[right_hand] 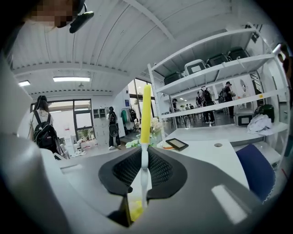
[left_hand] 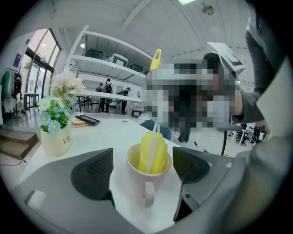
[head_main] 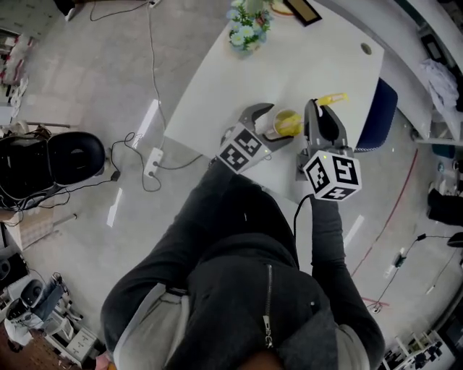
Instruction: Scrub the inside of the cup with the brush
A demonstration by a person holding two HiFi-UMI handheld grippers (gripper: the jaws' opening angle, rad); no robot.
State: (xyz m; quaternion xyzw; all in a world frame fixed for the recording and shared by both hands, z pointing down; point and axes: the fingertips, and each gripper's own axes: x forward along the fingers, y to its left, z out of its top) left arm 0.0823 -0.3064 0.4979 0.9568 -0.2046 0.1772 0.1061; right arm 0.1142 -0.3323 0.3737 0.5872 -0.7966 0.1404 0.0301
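Note:
A pale cup (left_hand: 146,178) with a yellow inside stands on the white table (head_main: 239,79), its handle facing my left gripper's camera. My left gripper (left_hand: 143,167) is open, one pad on each side of the cup; a small gap shows at the left pad. The brush's yellow head (left_hand: 153,153) sits down inside the cup (head_main: 287,123). My right gripper (right_hand: 144,171) is shut on the brush's thin white stem (right_hand: 144,160), with the yellow handle (right_hand: 146,114) sticking up beyond the jaws. In the head view the right gripper (head_main: 322,119) hovers just right of the cup, and the left gripper (head_main: 273,126) reaches in from the left.
A pot of flowers (head_main: 246,29) (left_hand: 57,132) stands at the table's far end, by a dark flat frame (head_main: 304,9). A blue chair (head_main: 380,115) is tucked at the table's right edge. A power strip and cables (head_main: 153,160) lie on the floor to the left.

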